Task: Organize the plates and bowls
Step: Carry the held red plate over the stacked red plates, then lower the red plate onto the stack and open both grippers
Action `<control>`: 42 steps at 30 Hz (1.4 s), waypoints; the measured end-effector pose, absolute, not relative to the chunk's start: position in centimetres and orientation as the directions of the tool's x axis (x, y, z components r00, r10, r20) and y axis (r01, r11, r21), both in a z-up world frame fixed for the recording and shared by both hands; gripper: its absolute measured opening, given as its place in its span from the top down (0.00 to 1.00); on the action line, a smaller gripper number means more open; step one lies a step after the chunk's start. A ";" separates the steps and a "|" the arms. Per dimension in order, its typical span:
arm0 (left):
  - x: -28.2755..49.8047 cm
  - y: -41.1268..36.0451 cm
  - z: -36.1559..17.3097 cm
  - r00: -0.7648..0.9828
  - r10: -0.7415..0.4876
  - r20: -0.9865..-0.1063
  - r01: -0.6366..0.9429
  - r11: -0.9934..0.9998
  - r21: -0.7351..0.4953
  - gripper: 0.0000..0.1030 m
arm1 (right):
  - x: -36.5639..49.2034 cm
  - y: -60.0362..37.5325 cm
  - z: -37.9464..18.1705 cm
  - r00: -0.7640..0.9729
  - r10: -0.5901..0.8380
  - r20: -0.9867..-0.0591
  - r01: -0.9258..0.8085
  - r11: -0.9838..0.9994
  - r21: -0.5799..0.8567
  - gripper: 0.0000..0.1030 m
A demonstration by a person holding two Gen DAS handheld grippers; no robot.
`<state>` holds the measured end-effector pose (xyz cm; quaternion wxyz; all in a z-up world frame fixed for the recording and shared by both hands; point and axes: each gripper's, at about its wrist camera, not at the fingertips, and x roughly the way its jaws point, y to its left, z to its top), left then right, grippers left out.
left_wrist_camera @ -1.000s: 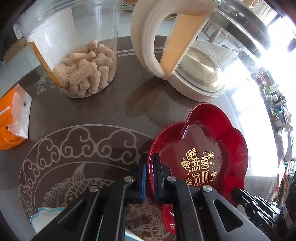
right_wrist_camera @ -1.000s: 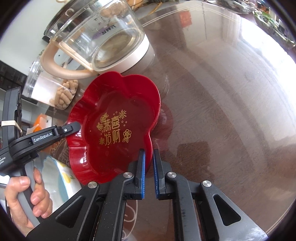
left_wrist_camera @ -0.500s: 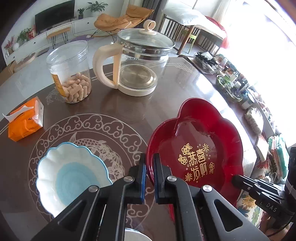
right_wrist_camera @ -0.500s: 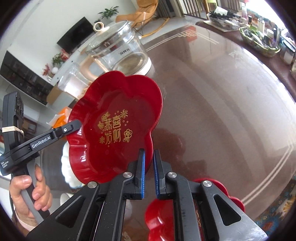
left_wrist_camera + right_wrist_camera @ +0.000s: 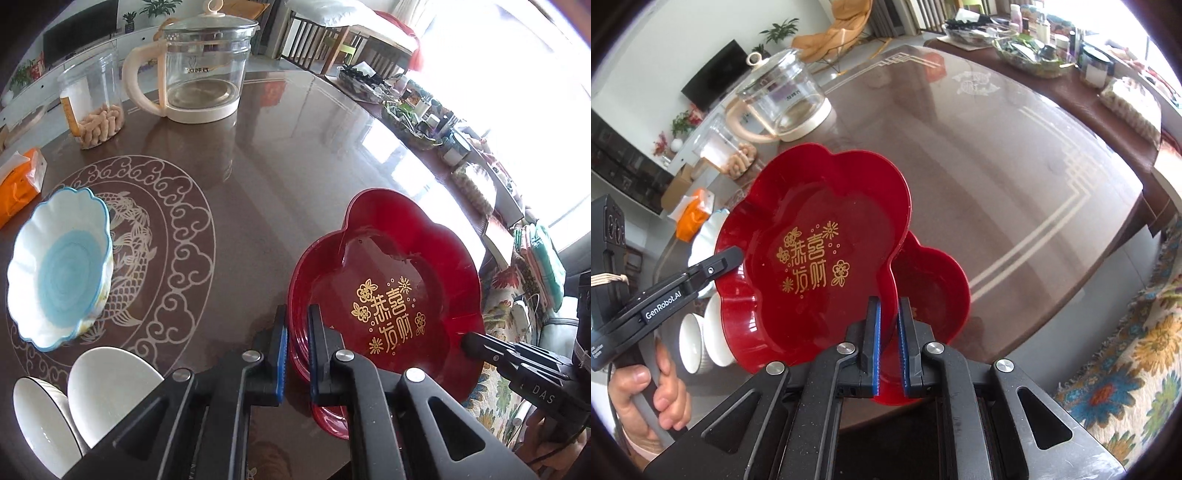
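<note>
A red flower-shaped plate (image 5: 388, 291) with gold characters is held in the air by both grippers. My left gripper (image 5: 295, 332) is shut on its left rim. My right gripper (image 5: 888, 332) is shut on its near rim, and the plate (image 5: 812, 258) fills that view. The plate hangs above a second red flower-shaped plate (image 5: 934, 288) that lies on the table near its front edge. A blue-and-white scalloped bowl (image 5: 59, 266) stands at the left. Two white bowls (image 5: 92, 395) stand at the front left.
A glass kettle (image 5: 199, 70) and a clear jar of snacks (image 5: 96, 103) stand at the back of the brown table (image 5: 258, 177). An orange tissue pack (image 5: 18, 181) lies at far left. Cluttered trays (image 5: 406, 110) line the far right edge.
Both grippers have lifted the red plate up and carried it back from the kettle toward the table's front edge, over the second red plate. The view has widened.
</note>
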<state>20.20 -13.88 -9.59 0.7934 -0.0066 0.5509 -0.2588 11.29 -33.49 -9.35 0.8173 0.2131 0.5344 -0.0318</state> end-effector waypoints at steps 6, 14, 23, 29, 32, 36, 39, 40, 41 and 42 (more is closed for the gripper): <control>18.7 -16.0 -11.5 0.257 -0.382 -0.887 0.439 0.864 -0.245 0.92 | 10.1 -35.0 -11.5 0.416 0.136 -0.899 0.320 0.904 0.284 0.89; 17.4 -17.0 -12.7 0.288 -0.327 -0.900 0.489 0.858 -0.156 0.91 | 8.7 -35.3 -12.9 0.412 0.113 -0.904 0.339 0.902 0.267 0.89; 17.5 -17.0 -13.4 0.322 -0.242 -0.915 0.515 0.856 -0.045 0.86 | 8.7 -33.5 -13.6 0.392 0.093 -0.915 0.308 0.924 0.226 0.89; 17.0 -17.2 -12.3 0.387 -0.217 -0.896 0.510 0.860 0.012 0.35 | 8.3 -33.3 -13.3 0.407 0.075 -0.911 0.312 0.925 0.215 0.85; 16.8 -16.6 -11.1 0.406 -0.230 -0.885 0.499 0.867 0.003 0.34 | 8.1 -33.5 -13.0 0.431 0.090 -0.898 0.316 0.917 0.243 0.53; 15.2 -15.0 -8.5 0.460 -0.272 -0.845 0.479 0.877 -0.022 0.32 | 7.2 -33.2 -11.3 0.503 0.048 -0.863 0.305 0.924 0.230 0.45; 12.5 -13.1 -7.1 0.517 -0.303 -0.801 0.471 0.882 -0.029 0.21 | 6.1 -32.5 -9.4 0.575 0.011 -0.818 0.291 0.932 0.217 0.43; 11.4 -12.3 -6.9 0.538 -0.305 -0.786 0.461 0.887 -0.028 0.21 | 5.7 -32.2 -9.0 0.596 0.007 -0.803 0.288 0.932 0.222 0.43; 10.4 -11.4 -6.9 0.551 -0.308 -0.776 0.455 0.890 -0.030 0.21 | 5.1 -31.9 -8.7 0.616 0.010 -0.788 0.283 0.930 0.233 0.41; 9.4 -10.5 -6.9 0.557 -0.310 -0.771 0.447 0.894 -0.037 0.21 | 4.7 -31.5 -8.5 0.633 0.018 -0.774 0.274 0.930 0.245 0.40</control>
